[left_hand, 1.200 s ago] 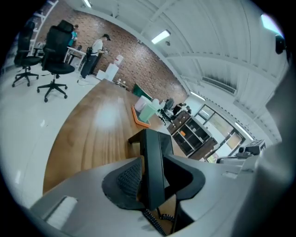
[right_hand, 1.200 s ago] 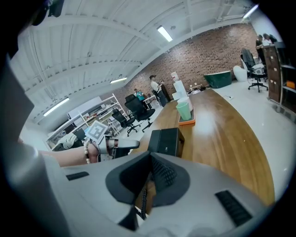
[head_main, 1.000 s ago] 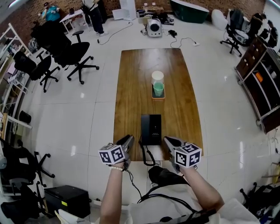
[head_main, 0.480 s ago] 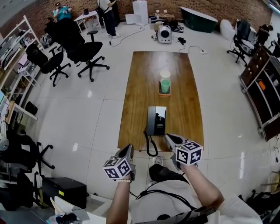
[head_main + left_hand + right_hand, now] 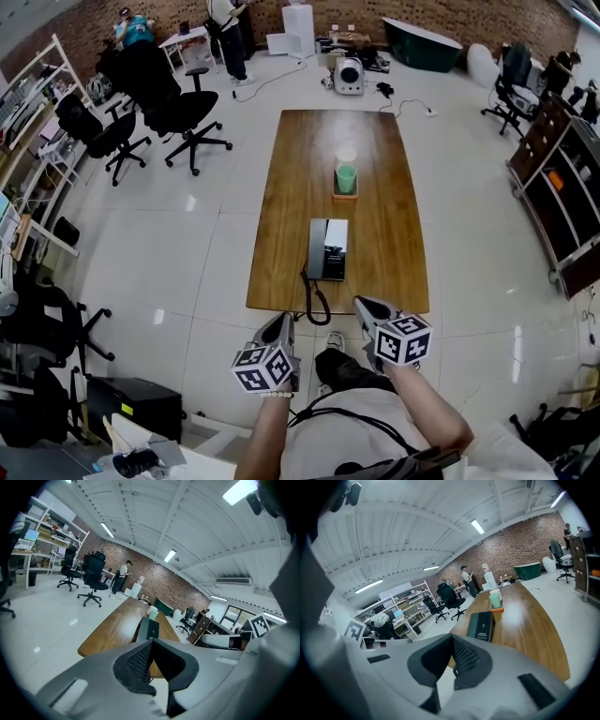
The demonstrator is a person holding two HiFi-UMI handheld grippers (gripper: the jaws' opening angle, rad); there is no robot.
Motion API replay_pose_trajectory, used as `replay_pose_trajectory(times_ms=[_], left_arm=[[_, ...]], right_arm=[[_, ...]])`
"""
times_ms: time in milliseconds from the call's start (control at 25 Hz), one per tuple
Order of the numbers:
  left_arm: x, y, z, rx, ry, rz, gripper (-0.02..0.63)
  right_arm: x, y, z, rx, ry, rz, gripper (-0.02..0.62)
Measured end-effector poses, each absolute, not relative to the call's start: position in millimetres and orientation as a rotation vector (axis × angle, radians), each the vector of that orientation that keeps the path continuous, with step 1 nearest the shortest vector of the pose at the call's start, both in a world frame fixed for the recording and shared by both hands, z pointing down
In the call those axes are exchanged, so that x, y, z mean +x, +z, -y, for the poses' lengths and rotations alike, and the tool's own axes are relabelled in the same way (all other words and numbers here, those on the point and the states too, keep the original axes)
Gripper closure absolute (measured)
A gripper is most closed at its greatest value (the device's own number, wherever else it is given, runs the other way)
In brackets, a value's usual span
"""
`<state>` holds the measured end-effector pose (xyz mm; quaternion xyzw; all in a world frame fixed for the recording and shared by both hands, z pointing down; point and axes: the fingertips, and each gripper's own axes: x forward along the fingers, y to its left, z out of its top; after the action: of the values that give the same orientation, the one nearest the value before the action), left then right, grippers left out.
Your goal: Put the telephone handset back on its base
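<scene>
Pulled back off the table [image 5: 281,234] since a second ago, the left gripper [image 5: 279,323] hangs pressed together and empty, while ahead the cord [image 5: 312,302] looping over the near edge could snag and drag the flat, black, glare-washed phone [image 5: 328,249] lying near that edge, and the right gripper [image 5: 364,306] is likewise closed, empty.

Your counter [image 5: 281,216] is smooth brown wood. Your telephone [image 5: 327,249] looks like shiny black plastic. The white floor [image 5: 169,262] is glossy.
</scene>
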<state>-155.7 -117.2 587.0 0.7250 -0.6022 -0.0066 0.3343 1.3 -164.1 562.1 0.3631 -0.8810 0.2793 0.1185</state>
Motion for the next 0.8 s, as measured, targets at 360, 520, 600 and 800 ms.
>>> replay_pose_trajectory(times_ms=[360, 520, 600, 800], left_arm=[[-128, 587, 102, 1.936, 0.068, 1.570, 0.604], [-124, 585, 97, 1.943, 0.075, 1.563, 0.604], [-124, 585, 94, 1.941, 0.071, 1.563, 0.604], [-123, 585, 95, 1.940, 0.067, 1.562, 0.604]], right_arm=[[33, 573, 141, 1.111, 0.812, 2.520, 0.595], [35, 571, 138, 1.120, 0.821, 2.520, 0.594], [32, 570, 136, 1.112, 0.816, 2.524, 0.594], [30, 568, 136, 1.098, 0.804, 2.532, 0.594]])
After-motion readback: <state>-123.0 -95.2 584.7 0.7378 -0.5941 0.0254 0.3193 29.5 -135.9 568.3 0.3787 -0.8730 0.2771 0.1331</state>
